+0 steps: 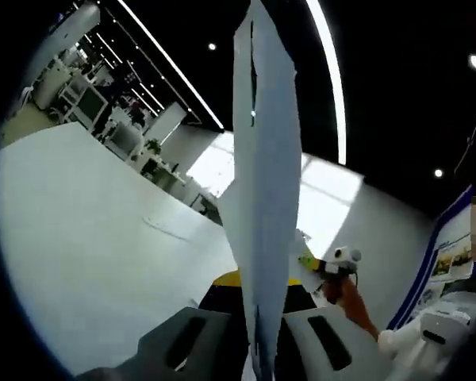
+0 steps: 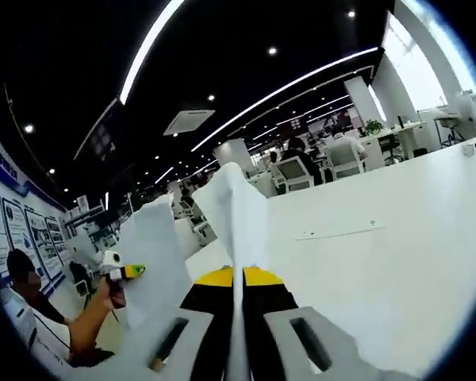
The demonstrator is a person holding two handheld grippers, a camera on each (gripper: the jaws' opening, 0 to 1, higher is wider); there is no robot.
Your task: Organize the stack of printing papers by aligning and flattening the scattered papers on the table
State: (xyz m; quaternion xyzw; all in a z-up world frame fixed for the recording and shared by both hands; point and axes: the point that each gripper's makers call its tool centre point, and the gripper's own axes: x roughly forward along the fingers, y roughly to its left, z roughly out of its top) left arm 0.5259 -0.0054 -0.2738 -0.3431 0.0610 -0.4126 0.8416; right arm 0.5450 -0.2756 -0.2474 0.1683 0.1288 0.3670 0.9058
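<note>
A stack of white printing papers (image 1: 266,159) stands on edge, lifted off the white table (image 1: 87,238). My left gripper (image 1: 258,337) is shut on its lower edge, with the sheets rising straight up between the grey jaws. In the right gripper view the same papers (image 2: 234,206) run up from my right gripper (image 2: 238,337), which is also shut on them. The sheets bend away to the left (image 2: 155,254) toward the left gripper (image 2: 120,270), held in a person's hand. The right gripper (image 1: 335,263) appears beyond the stack in the left gripper view.
The table (image 2: 397,262) spreads wide around the grippers; a thin flat strip (image 2: 341,232) (image 1: 170,228) lies on it. Office desks and chairs (image 2: 317,163) stand beyond the far edge. A person (image 2: 32,317) stands close by, near a wall of posters (image 1: 452,254).
</note>
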